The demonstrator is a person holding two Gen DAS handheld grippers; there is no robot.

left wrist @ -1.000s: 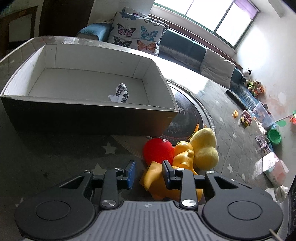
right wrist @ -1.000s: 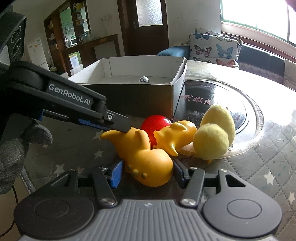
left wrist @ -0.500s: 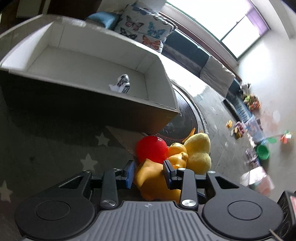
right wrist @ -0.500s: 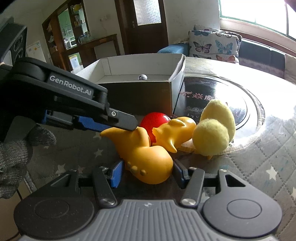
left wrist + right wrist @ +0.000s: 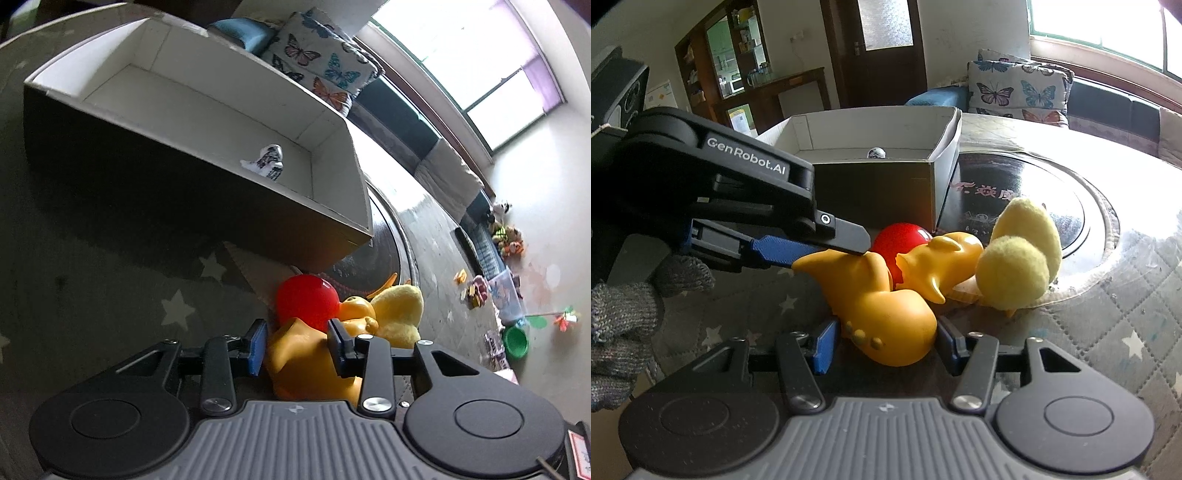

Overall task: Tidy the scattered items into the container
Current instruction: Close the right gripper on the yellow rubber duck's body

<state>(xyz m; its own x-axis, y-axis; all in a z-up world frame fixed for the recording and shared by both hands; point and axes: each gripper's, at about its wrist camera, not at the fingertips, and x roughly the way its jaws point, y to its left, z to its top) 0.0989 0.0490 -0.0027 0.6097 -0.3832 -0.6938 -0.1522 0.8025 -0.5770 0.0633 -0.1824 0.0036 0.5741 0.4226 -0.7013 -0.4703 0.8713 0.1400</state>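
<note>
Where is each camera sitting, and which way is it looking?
Left wrist: on the left tool, looking down past the orange toy towards the box.
Right wrist: on the right tool, facing the same box; the left tool and a gloved hand show.
Shared: orange toy, red ball.

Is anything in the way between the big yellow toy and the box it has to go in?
Yes. The red ball sits right behind the big yellow toy, between it and the box. The box's near wall also stands up in front, so the toy would probably have to be lifted over both.
</note>
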